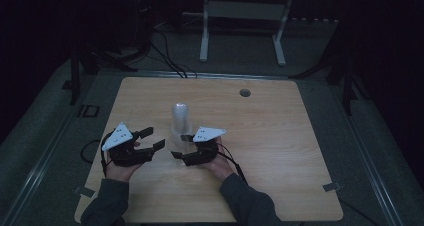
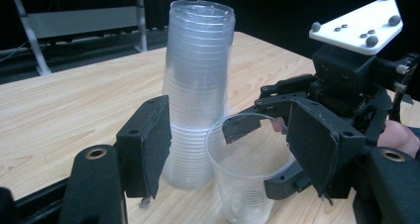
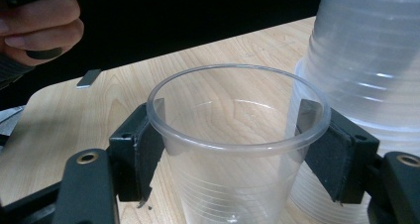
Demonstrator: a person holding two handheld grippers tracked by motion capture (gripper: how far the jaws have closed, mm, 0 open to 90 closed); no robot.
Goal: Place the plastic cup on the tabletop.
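We're holding a gripper in each hand over the near half of the table [image 1: 280, 136]. Our right gripper [image 3: 237, 149] is sitting around a single clear cup [image 3: 237, 149], one black pad on each side of it just under the rim, looks like they're touching the plastic. The cup is standing upright on the wood. Our left gripper [image 1: 150, 140] is hanging nearby with its pads apart, nothing between them. Just behind the cup, the tall stack of clear cups [image 2: 198, 85] is standing upside down, touching it.

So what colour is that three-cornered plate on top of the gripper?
White, with small dark studs; the plate shows best in the left gripper view.
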